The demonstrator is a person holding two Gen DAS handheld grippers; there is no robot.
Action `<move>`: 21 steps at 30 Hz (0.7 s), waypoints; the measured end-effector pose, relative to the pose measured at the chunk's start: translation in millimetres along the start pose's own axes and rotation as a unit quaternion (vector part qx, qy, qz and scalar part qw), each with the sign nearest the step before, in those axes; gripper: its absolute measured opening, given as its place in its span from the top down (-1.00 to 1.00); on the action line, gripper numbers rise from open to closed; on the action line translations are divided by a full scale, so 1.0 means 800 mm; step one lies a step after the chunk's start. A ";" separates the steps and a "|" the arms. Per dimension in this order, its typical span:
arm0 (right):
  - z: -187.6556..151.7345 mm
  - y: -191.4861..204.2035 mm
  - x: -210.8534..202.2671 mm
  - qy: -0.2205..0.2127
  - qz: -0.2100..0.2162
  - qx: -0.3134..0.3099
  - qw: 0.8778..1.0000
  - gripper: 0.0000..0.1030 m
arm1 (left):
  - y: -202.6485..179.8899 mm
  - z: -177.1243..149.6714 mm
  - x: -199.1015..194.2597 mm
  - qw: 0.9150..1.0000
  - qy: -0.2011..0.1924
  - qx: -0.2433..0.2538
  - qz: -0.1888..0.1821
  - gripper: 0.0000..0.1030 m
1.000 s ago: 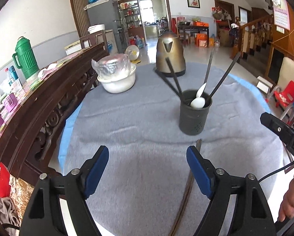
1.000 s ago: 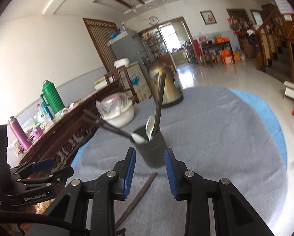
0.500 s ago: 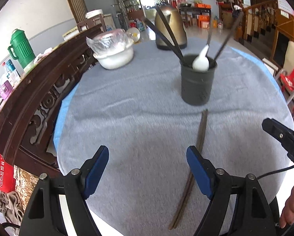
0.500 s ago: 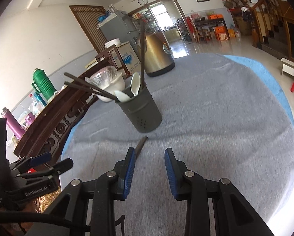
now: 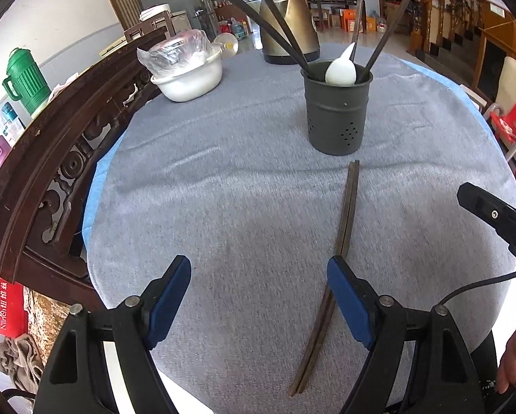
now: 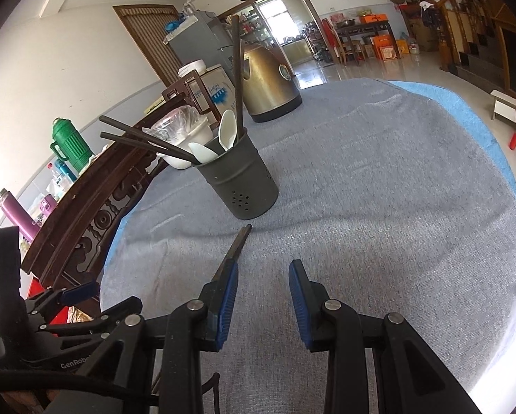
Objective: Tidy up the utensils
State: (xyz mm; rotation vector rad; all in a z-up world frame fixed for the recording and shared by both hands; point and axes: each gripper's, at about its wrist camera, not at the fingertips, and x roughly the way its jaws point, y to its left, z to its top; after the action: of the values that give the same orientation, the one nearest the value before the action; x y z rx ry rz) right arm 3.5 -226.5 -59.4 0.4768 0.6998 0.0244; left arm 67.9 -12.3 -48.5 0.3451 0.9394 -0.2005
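The round desk (image 5: 223, 207) under a grey cloth has wide bare room on its right half; a carved wooden bench back (image 5: 61, 145) hems its left edge; a dark utensil holder (image 5: 337, 114) with chopsticks and a white spoon (image 5: 340, 72) stands mid-desk, a white bowl (image 5: 188, 79) and brass kettle (image 5: 289, 27) behind; a loose pair of chopsticks (image 5: 344, 214) lies before the holder; the left gripper (image 5: 258, 296) has its fingers spread wide, empty, the right finger over the pair; the right gripper (image 6: 263, 293) has its fingers partly open, empty, just right of the pair; "GenRobo" reads on the left gripper.
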 end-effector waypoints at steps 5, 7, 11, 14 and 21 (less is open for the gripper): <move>-0.001 -0.001 0.004 0.003 -0.006 0.001 1.000 0.35 | -0.007 -0.003 0.006 1.000 0.007 0.006 -0.008 -0.59; 0.000 -0.004 0.005 0.003 -0.008 0.006 1.000 0.35 | -0.010 -0.003 0.009 1.000 0.010 0.010 -0.011 -0.59; 0.003 -0.012 0.008 0.004 -0.013 0.016 1.000 0.35 | -0.017 -0.003 0.012 1.000 0.013 0.018 -0.015 -0.59; 0.004 -0.016 0.011 0.005 -0.014 0.020 1.000 0.35 | -0.021 0.000 0.017 0.999 0.017 0.022 -0.017 -0.59; 0.007 -0.027 0.019 0.009 -0.015 0.031 0.999 0.35 | -0.033 0.007 0.027 0.999 0.025 0.032 -0.019 -0.59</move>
State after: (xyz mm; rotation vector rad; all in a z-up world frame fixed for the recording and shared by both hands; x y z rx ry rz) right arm 15.8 -245.1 -74.5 0.5256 0.7267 -0.0211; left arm 76.2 -39.0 -68.7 0.3937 0.9912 -0.2578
